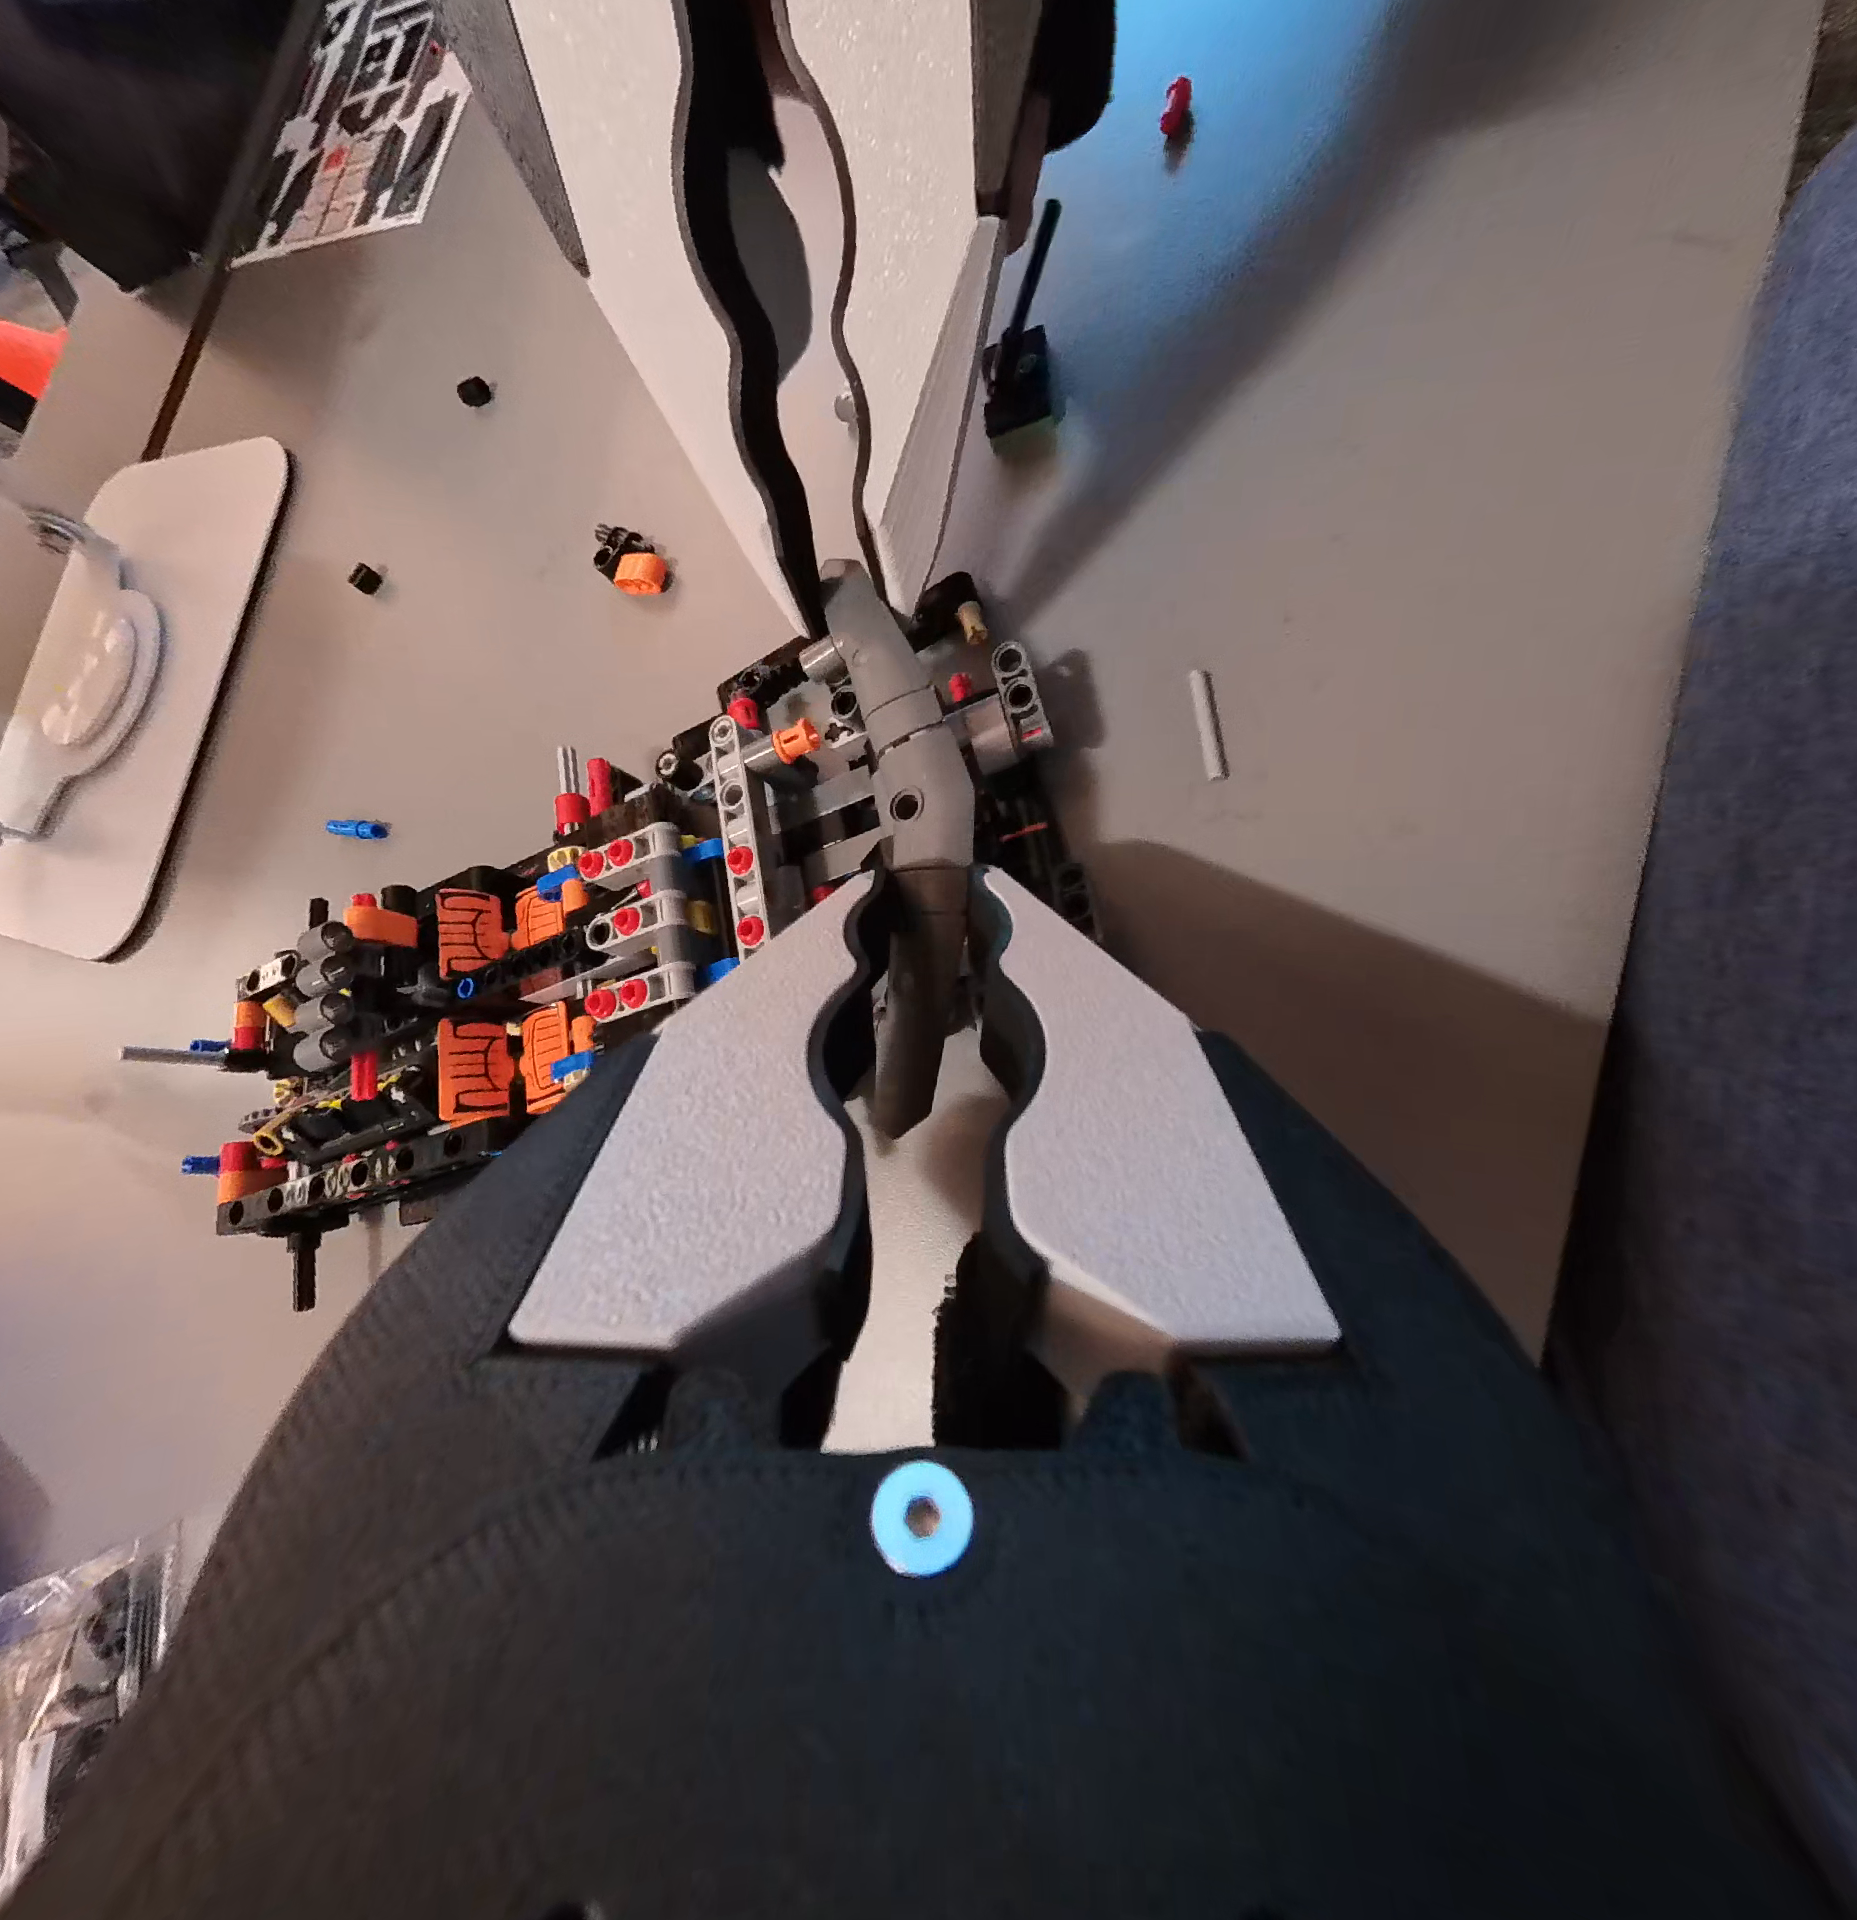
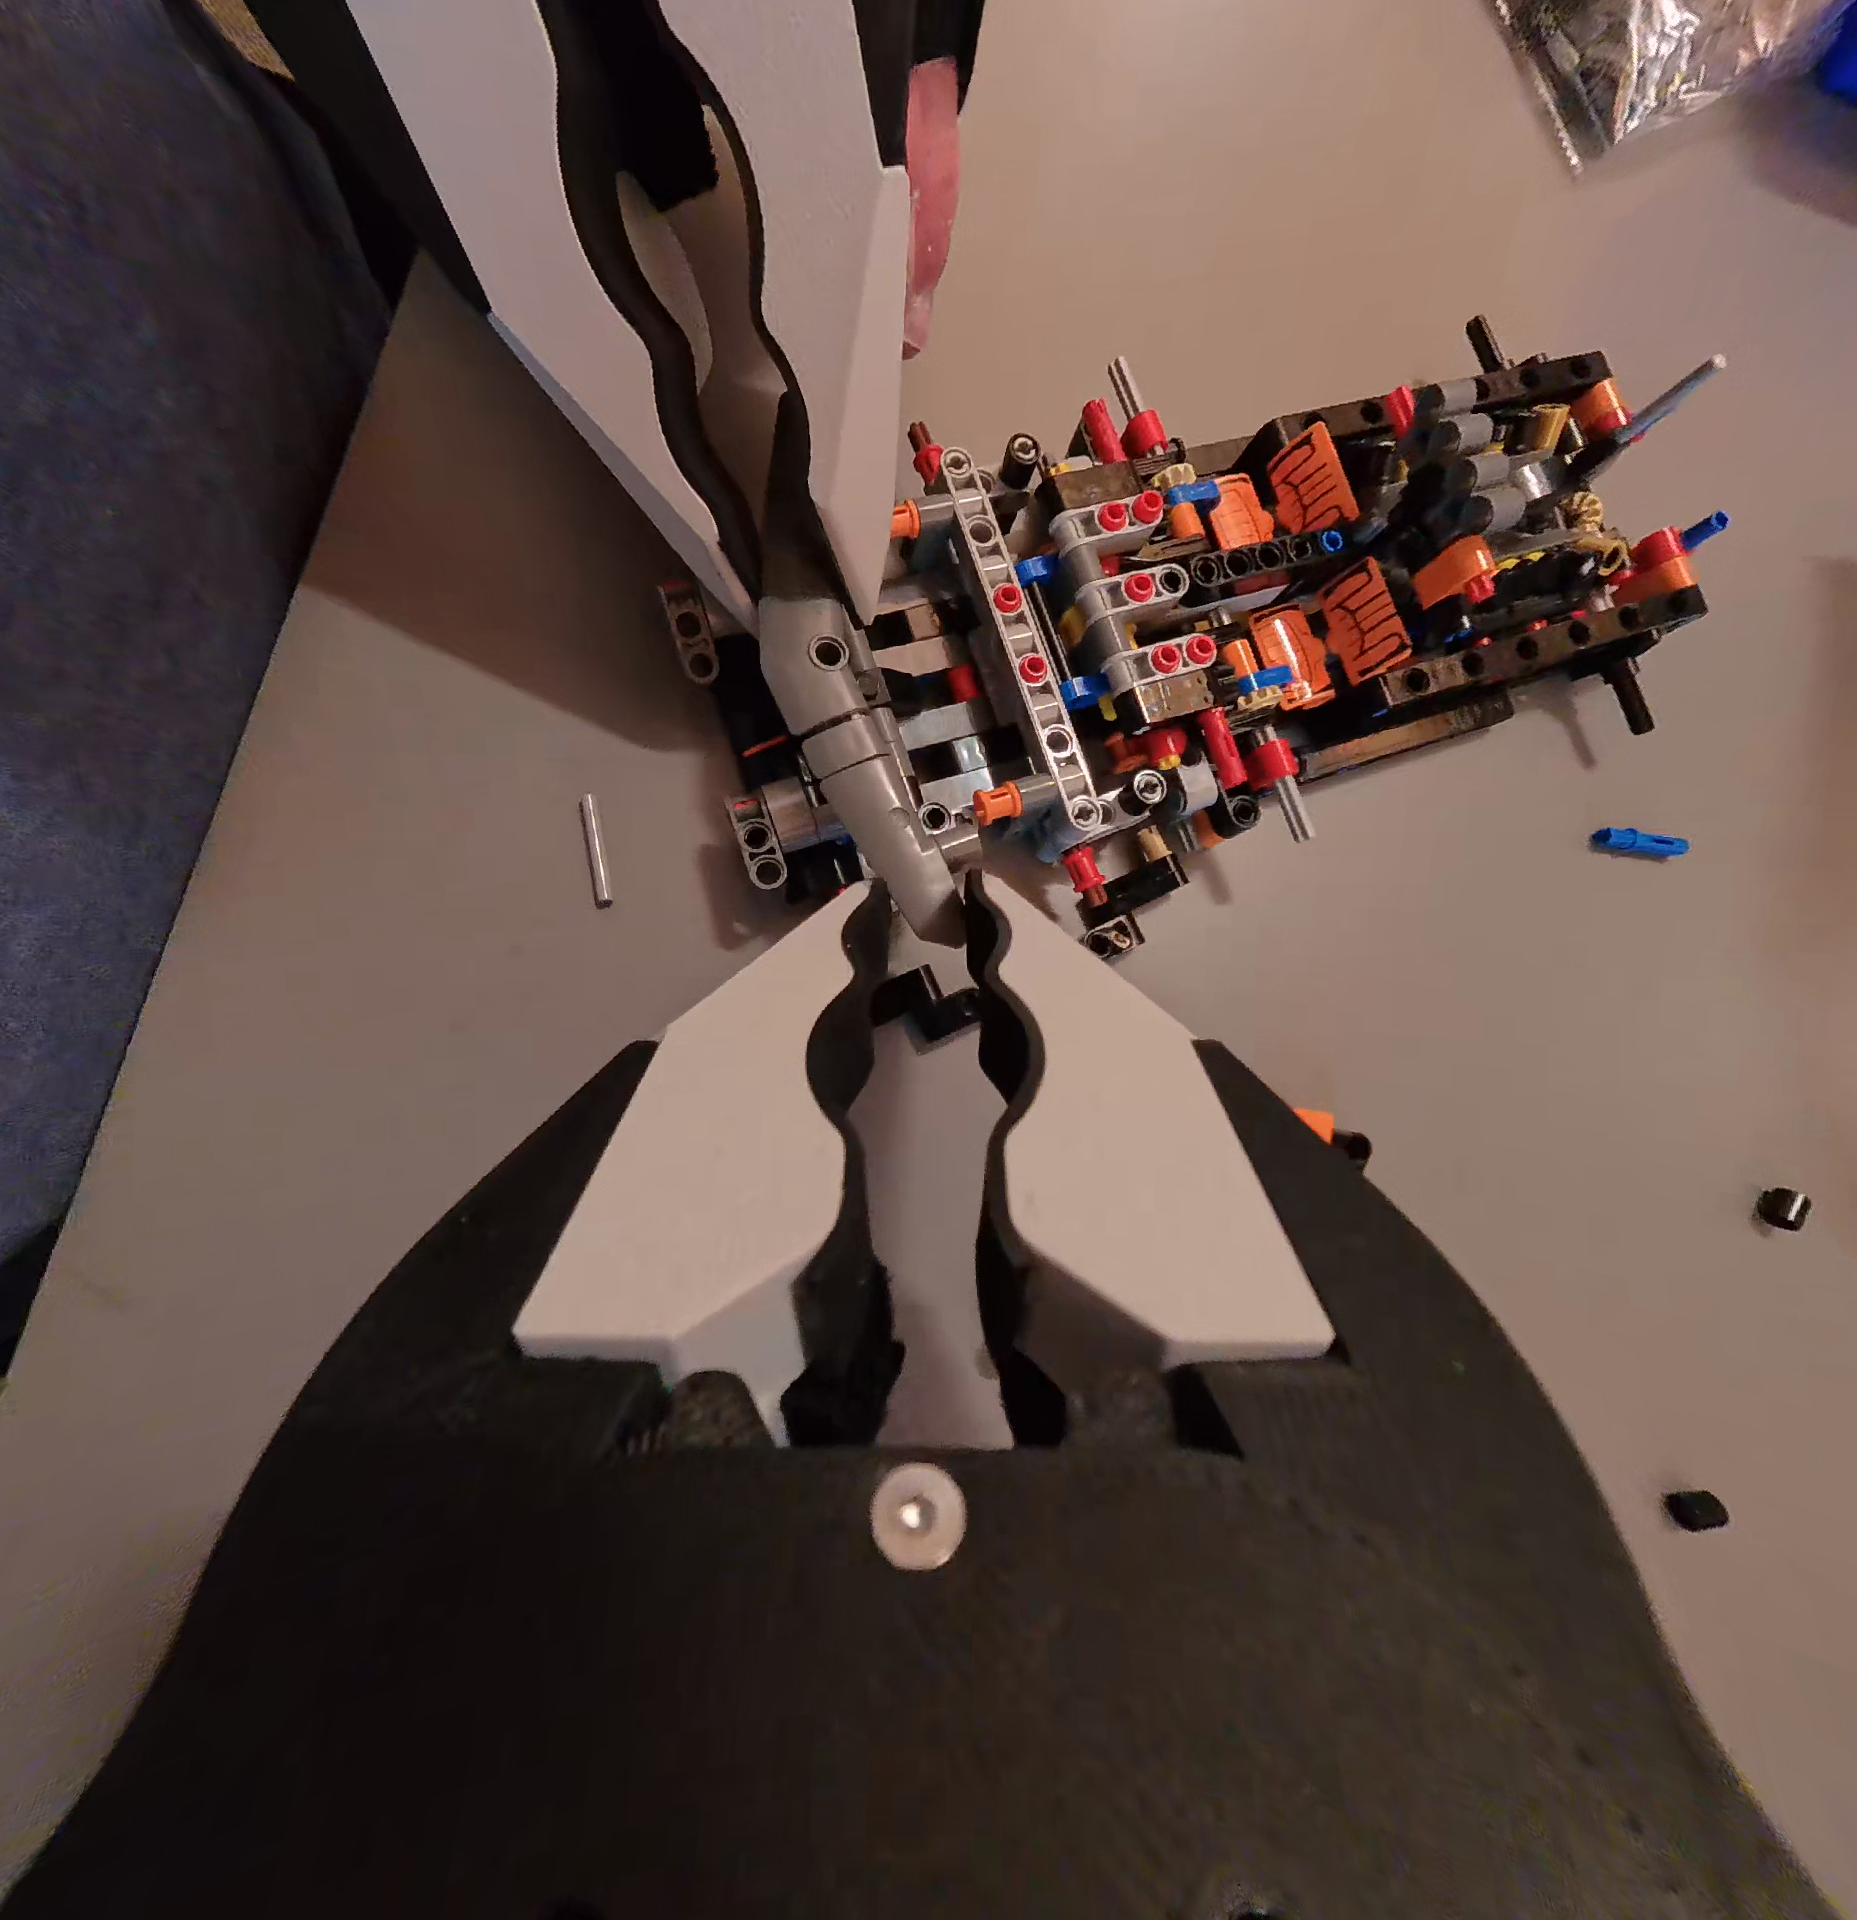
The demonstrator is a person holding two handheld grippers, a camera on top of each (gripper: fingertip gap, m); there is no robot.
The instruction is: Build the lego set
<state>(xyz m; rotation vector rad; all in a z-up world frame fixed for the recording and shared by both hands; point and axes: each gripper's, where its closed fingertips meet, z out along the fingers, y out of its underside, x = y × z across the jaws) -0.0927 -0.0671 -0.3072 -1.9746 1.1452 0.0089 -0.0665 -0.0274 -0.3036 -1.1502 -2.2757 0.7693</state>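
Note:
A partly built lego car chassis (image 1: 508, 977) in black, grey, orange and red lies on the grey table (image 1: 1319, 520); it also shows in the right wrist view (image 2: 1267, 603). A grey curved panel (image 1: 919, 800) spans its near end and shows in the right wrist view too (image 2: 830, 707). My left gripper (image 1: 924, 904) is shut on one end of this panel. My right gripper (image 2: 929, 904) is shut on the other end. Each gripper faces the other across the panel: the right one (image 1: 841, 582) enters from the top of the left wrist view, the left one (image 2: 799, 582) from the top of the right wrist view.
Loose parts lie around: a pale axle (image 1: 1206, 724), a red pin (image 1: 1175, 104), a blue pin (image 1: 358, 828), a black part with a rod (image 1: 1023, 384), an orange-and-black part (image 1: 633, 566), small black bushes (image 2: 1783, 1208). A sticker sheet (image 1: 368, 125) and a parts bag (image 2: 1672, 62) lie farther off. Blue fabric (image 1: 1734, 935) borders the table edge. Spacing between my two grippers at the tips: around 6 cm. The pale axle (image 1: 1206, 724) lies around 6 cm away from my left fingertips. Look for it in the right wrist view (image 2: 602, 853) too.

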